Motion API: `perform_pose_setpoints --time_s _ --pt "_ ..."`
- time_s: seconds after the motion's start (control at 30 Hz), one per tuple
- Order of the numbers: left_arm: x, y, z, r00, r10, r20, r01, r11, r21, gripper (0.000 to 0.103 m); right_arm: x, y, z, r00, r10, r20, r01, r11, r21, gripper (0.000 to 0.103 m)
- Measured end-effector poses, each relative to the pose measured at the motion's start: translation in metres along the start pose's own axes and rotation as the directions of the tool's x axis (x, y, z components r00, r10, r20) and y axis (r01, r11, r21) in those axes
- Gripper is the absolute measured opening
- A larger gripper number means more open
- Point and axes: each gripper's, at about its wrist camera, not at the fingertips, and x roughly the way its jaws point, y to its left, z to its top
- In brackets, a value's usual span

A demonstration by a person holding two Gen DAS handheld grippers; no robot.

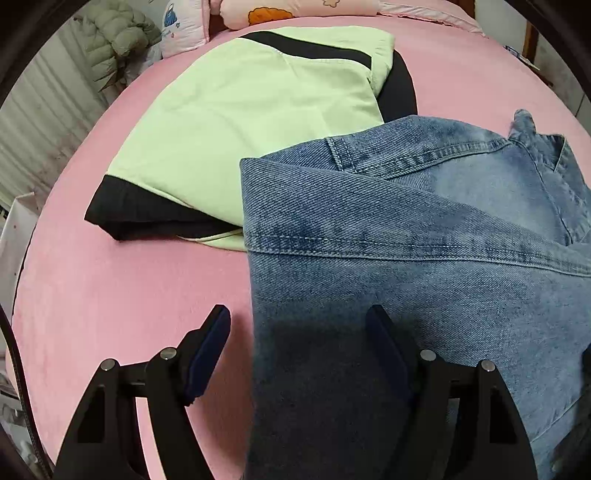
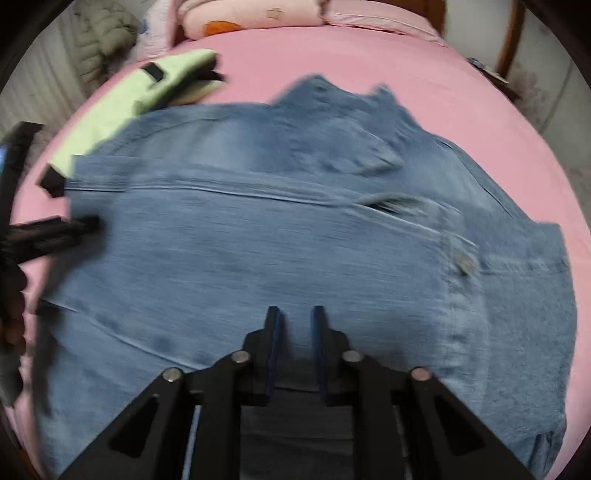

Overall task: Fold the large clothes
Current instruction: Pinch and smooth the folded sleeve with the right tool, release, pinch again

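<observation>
Denim jacket (image 2: 258, 236): spread flat on the pink bed (image 1: 110, 288), its far left corner overlapping a folded green-and-black garment (image 1: 236, 122). 1 metal button (image 2: 464, 264) visible near its right edge. Left claw (image 1: 299, 350): fingers wide apart, straddling the jacket's left edge, 1 finger over the sheet, 1 over denim, holding nothing. Right claw (image 2: 295, 332): fingers narrowly apart above the jacket's near middle, gripping nothing; view motion-blurred. Pink pillows (image 1: 295, 9) at the headboard; grey-green puffer coat (image 1: 114, 40) beyond the bed.
</observation>
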Motion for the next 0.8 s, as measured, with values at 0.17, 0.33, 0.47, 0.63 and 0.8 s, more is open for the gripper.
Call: perform_pose_setpoints --time_s 0.17,0.33,0.47,0.63,0.8 --pt "-0.001 0.0 -0.003 1.0 0.004 0.01 -0.004 1.0 0.012 0.076 -0.004 -0.061 -0.013 1.0 0.006 -0.008 -0.005 0.992 0.126 0.002" --pt "-0.011 0.0 -0.001 0.999 -0.018 -0.034 0.017 1.0 -0.025 0.076 -0.019 -0.078 -0.017 0.998 0.06 -0.028 -0.054 0.982 0.183 0.006" --pt "-0.041 0.0 -0.006 0.997 -0.054 -0.047 0.051 0.997 -0.06 0.076 -0.042 -0.091 -0.021 0.996 0.09 -0.027 -0.08 0.964 0.253 0.006" --pt "-0.095 -0.006 -0.014 0.992 -0.117 -0.035 0.114 0.989 -0.091 0.081 -0.089 -0.103 -0.022 0.993 0.114 0.013 -0.113 0.955 0.275 0.01" --pt "-0.17 -0.009 -0.025 0.978 -0.207 0.02 0.208 0.972 -0.111 0.084 -0.145 -0.115 -0.019 0.992 0.111 0.063 -0.123 0.961 0.249 0.033"
